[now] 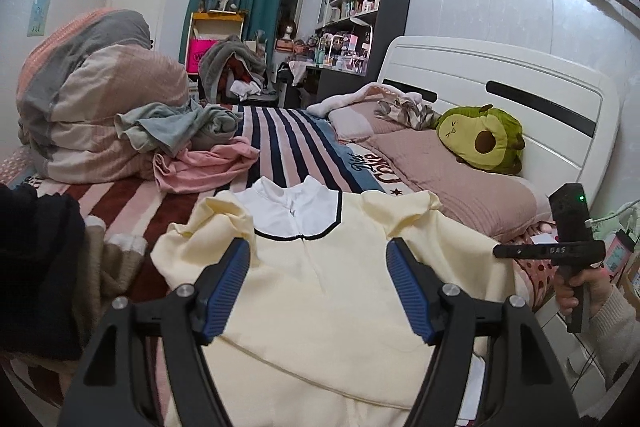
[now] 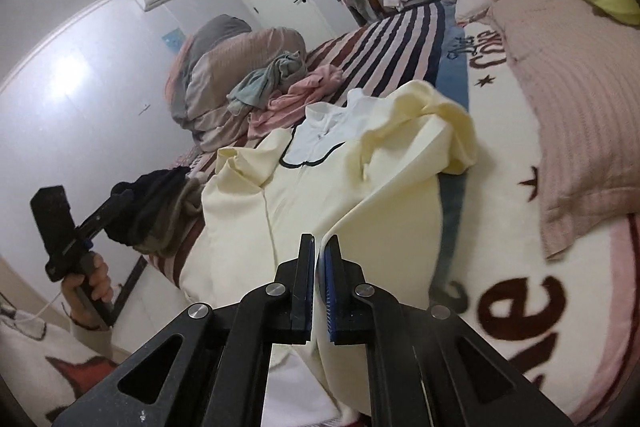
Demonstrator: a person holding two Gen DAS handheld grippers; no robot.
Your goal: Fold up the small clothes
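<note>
Garment: pale yellow top [image 1: 320, 291] with white collar [image 1: 292, 211], lay spread on the bed [image 1: 280, 131].
Left claw [image 1: 318, 259]: jaws stood apart above the top, nothing between them.
Right claw [image 2: 320, 243]: jaws clamped on the top's edge fabric, that side lifted.
Nearby: pink garment [image 1: 200, 167], avocado plush [image 1: 480, 139].

Pale yellow top [image 1: 320, 307] on bed, partly lifted.
Cream-yellow small garment, white collar [image 1: 290, 209] with dark piping, zip or placket down centre, puffed short sleeves. Lies front up, collar toward far end of the striped blanket [image 1: 280, 139]. Right-side edge raised and creased, pinched up off the bed; right sleeve [image 2: 436, 123] bunched.
</note>
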